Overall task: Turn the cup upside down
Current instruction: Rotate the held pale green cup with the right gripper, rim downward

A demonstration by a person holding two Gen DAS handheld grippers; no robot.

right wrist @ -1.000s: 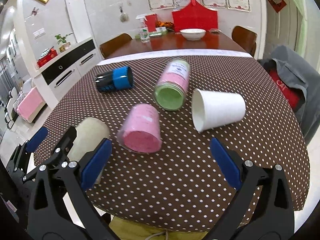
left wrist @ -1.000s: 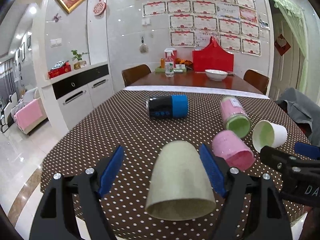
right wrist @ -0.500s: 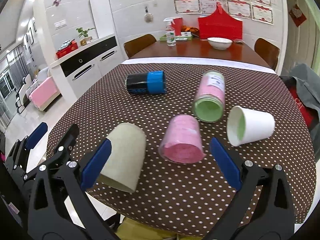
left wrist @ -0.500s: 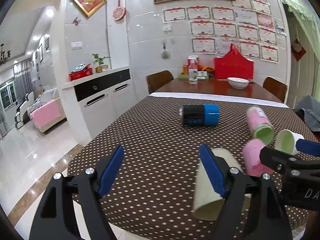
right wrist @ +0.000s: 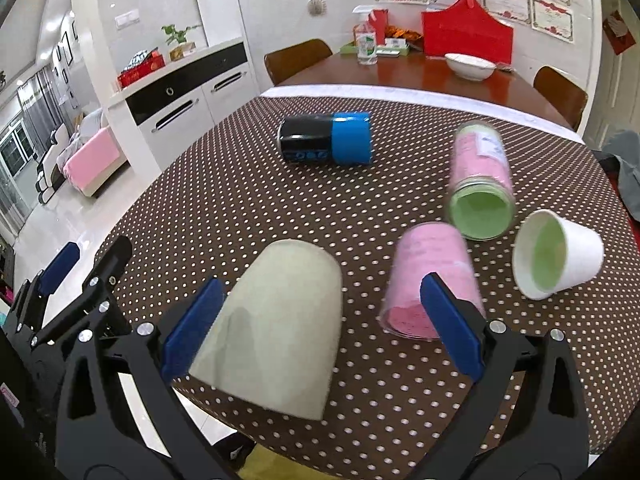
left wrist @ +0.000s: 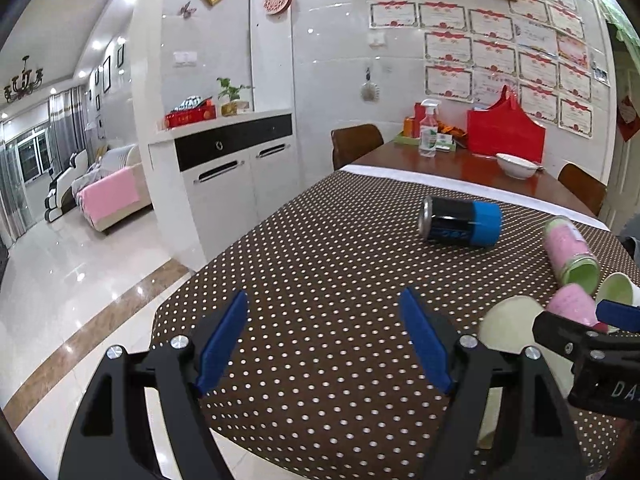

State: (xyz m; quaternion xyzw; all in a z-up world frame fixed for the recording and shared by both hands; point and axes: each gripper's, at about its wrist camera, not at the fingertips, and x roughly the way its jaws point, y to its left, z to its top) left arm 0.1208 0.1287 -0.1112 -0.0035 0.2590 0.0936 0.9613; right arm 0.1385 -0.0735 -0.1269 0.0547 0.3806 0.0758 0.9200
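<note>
A beige cup [right wrist: 280,320] stands upside down, mouth on the dotted tablecloth, near the table's front edge. My right gripper [right wrist: 320,324] is open, its blue pads on either side of the cup and a little in front of it. In the left wrist view the same cup [left wrist: 508,324] shows at the right, partly hidden behind the right gripper's finger. My left gripper [left wrist: 326,340] is open and empty, left of the cup, above the table's front left corner.
A pink cup [right wrist: 432,280], a pink jar with green inside [right wrist: 480,184], a white foam cup [right wrist: 556,256] and a black and blue can [right wrist: 326,138] lie on their sides. The table edge [left wrist: 180,300] is close at the left. Floor and cabinet lie beyond.
My left gripper has swung left, away from the beige cup it was around. My right gripper has moved left and now frames that cup.
</note>
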